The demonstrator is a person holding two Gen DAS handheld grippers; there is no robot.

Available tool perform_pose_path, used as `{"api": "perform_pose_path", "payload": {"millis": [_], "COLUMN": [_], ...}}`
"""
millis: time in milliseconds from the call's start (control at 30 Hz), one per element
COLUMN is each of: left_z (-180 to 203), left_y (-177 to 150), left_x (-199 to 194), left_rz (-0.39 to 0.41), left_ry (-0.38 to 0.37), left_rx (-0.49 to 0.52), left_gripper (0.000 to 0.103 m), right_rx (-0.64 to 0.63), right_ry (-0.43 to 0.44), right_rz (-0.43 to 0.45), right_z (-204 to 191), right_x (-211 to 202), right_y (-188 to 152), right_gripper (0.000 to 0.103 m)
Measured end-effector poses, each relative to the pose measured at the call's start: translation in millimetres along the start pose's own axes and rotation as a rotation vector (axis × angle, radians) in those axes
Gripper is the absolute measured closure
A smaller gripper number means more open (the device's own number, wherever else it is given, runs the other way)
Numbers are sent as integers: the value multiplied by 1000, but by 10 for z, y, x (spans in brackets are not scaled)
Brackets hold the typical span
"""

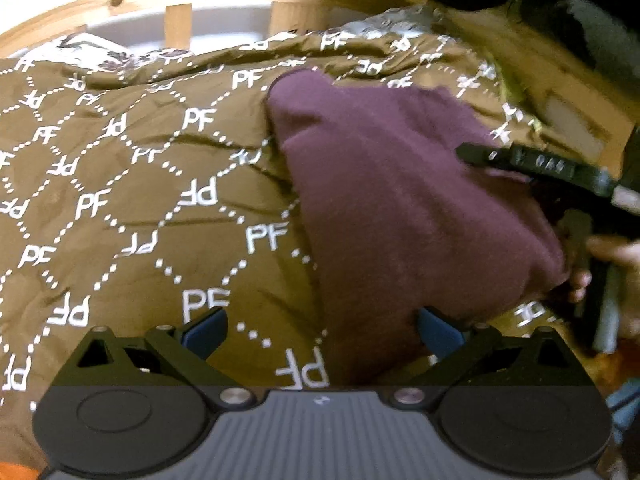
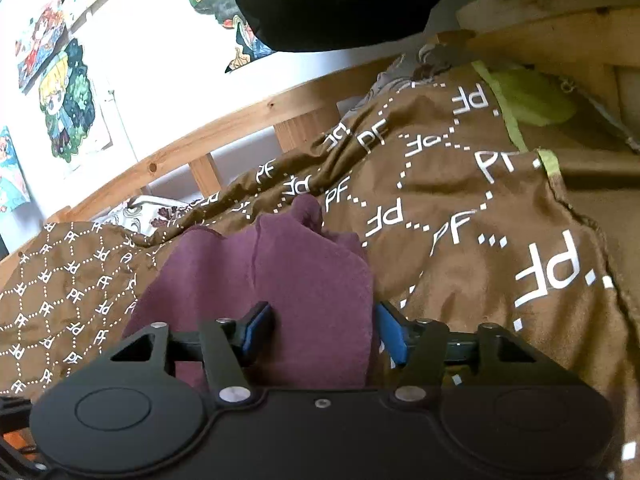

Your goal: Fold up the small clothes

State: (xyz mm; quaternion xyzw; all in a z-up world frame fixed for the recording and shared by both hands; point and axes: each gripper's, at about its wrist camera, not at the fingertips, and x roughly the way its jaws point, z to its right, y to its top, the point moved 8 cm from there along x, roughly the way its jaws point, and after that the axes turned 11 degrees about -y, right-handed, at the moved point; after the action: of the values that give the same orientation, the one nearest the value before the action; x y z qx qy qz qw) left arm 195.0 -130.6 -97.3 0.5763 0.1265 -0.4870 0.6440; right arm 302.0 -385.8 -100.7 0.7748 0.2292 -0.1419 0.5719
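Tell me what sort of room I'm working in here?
Most likely a bedroom: the maroon garment lies on a brown PF-print blanket over a wooden bed frame, with cartoon posters on the wall.

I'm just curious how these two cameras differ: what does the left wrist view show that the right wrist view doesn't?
Only the left wrist view shows the right gripper reaching in from the side, with a hand behind it. Only the right wrist view shows cartoon posters on the wall and a lime-green cloth. Both show the maroon garment on the brown PF-patterned blanket and the wooden bed rail.
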Motion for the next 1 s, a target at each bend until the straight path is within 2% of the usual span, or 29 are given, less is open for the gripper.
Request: {"api": "perform_pose_path", "payload": {"millis": [233,433,667,1000], "left_z": [35,-101,-265,-266], "left_y": [242,373,329,295], "left_x": [87,357,498,547], "left_rz": [27,-8,-48,-60], "left_ry": [-194,-134,-161,-149], "left_rx": [-126,-177,-281,-271], "left_gripper": [1,1,0,0], "right_rx": [37,28,34,10], "right_ry": [4,-1,3,-22], "right_rz": [-2,13,12,5], "right_z": [61,72,89,54], "right_x": [45,32,43,50], "right_y": [-37,-83,-96,-99], "right_gripper": [48,51,50,50]}}
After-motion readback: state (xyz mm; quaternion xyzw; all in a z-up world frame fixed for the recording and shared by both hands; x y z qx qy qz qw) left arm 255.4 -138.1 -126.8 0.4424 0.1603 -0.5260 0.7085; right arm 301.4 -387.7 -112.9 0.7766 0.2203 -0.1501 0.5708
